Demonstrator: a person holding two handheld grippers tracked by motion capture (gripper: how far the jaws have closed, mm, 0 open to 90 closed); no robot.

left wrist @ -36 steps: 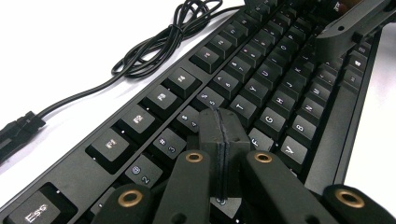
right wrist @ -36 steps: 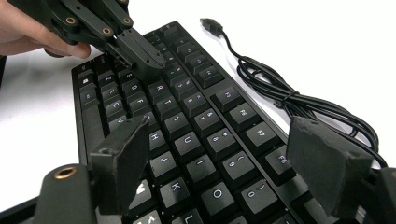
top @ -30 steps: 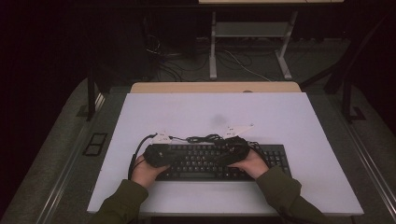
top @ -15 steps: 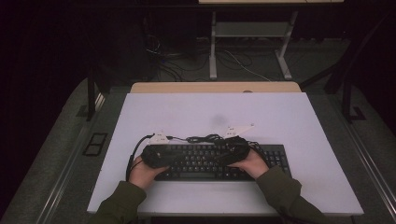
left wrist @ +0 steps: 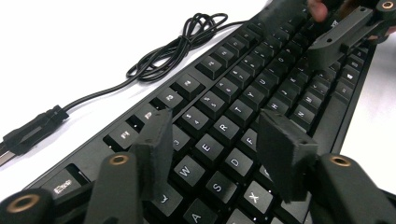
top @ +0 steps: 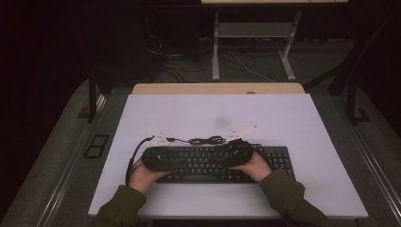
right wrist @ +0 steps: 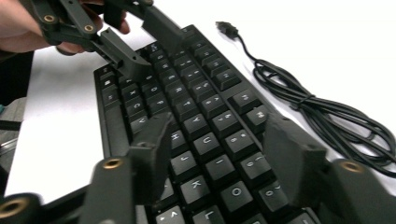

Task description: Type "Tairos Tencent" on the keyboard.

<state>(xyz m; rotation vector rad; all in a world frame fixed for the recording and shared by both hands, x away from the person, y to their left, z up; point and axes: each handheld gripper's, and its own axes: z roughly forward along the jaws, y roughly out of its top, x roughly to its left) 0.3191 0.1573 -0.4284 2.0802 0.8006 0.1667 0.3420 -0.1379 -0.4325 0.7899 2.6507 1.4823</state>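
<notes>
Two hand-held grippers hover over my flat black plastic keyboard [top: 215,163] near the white tabletop's [top: 283,113] front edge; left gripper [left wrist: 219,140] has just been opening, right gripper [right wrist: 219,144] closing, both half-wide, gripping nothing. Its coiled black cable [top: 205,140] lies just behind

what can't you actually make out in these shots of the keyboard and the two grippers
- High view: the keyboard middle keys are hidden under both grippers; legends too small to read.
- High view: left gripper and right gripper merge into one dark mass, so jaw gaps cannot be told.
- Left gripper view: plug end is cut off by the left edge.
- Right gripper view: cable coil runs off the right edge.
</notes>
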